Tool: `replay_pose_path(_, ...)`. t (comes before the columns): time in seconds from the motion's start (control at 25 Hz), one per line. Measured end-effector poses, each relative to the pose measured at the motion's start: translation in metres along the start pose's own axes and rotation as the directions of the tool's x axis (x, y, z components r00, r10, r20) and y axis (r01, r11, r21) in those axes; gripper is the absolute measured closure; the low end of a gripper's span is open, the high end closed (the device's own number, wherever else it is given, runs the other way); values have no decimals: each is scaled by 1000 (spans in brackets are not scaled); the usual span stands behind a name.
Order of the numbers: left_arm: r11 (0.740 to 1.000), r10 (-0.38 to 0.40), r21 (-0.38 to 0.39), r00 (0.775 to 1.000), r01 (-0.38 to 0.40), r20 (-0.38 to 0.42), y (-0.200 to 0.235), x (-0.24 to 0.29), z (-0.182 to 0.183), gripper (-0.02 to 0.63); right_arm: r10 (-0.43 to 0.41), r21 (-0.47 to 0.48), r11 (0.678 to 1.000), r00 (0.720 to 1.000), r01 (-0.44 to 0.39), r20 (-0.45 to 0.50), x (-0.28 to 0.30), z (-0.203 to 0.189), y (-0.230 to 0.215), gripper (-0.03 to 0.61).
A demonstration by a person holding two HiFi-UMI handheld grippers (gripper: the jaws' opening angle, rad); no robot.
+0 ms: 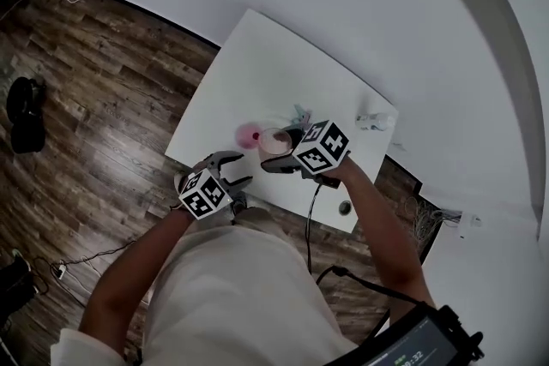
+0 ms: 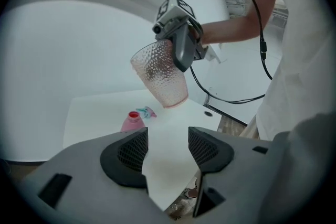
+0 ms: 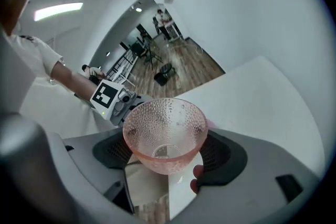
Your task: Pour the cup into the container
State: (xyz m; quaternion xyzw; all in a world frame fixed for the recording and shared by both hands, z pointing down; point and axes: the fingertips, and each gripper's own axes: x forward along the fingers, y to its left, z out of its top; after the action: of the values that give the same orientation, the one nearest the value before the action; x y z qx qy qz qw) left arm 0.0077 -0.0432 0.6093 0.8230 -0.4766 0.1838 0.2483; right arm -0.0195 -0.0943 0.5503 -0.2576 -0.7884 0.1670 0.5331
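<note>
Right claw: my right claw (image 3: 168,150) is closed onto a translucent pink dimpled cup (image 3: 165,131), one ribbed pad on either side of its lower wall.
Cup: it is off the table and tilted. In the right gripper view its open mouth faces the camera and the round base shows through the bottom. In the left gripper view its base points down toward 5 o'clock.
Left claw: my left claw (image 2: 167,149) is spread wide with only bare tabletop between the pads. It holds nothing.
Left claw position: in the head view it sits at 7 o'clock of the cup, at the near edge of the table.
Container: a small pink bottle-shaped container (image 2: 131,121) with a red-rimmed mouth stands upright on the table. In the head view it is just beside the cup at 9 o'clock.
Small item: a small teal and pink object (image 2: 147,111) lies on the table near the container, at 1 o'clock of it in the left gripper view.
Table: a white rectangular table (image 1: 257,64) carries all of this.
Floor: dark wooden plank floor (image 1: 103,99) surrounds the table from 7 to 10 o'clock in the head view.
</note>
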Motion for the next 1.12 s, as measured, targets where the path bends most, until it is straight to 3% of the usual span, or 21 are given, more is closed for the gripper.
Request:
replay_pose_path(0.12, 999, 37, -25, 999, -37, 14, 3, -2, 11, 368, -75, -64, 994, 978, 89, 193, -20, -5, -5, 206)
replay_pose_path(0.2, 997, 66, -37, 997, -65, 27, 5, -1, 20, 368, -169, -71, 978, 941, 197, 294, -36, -16, -19, 206)
replay_pose_path(0.32, 996, 88, -35, 995, -87, 40, 3, -7, 38, 368, -327, -28, 928, 849, 372, 415, -62, -36, -39, 206)
replay_pose_path(0.44, 994, 108, -37, 993, -106, 46, -5, -13, 52, 385, -450, 40, 868, 751, 495, 483, -86, -62, -53, 206)
replay_pose_path(0.56, 991, 132, -41, 990, -130, 45, -12, -15, 60, 427, -524, 90, 823, 689, 561, 502, -92, -96, -66, 206)
replay_pose_path(0.88, 977, 200, -76, 979, -198, 29, -28, -1, 77, 524, -592, 126, 777, 647, 617, 482, -56, -178, -101, 206)
replay_pose_path(1.12, 969, 225, -103, 974, -224, -5, -45, 14, 80, 576, -606, 149, 773, 649, 616, 460, -26, -211, -117, 206)
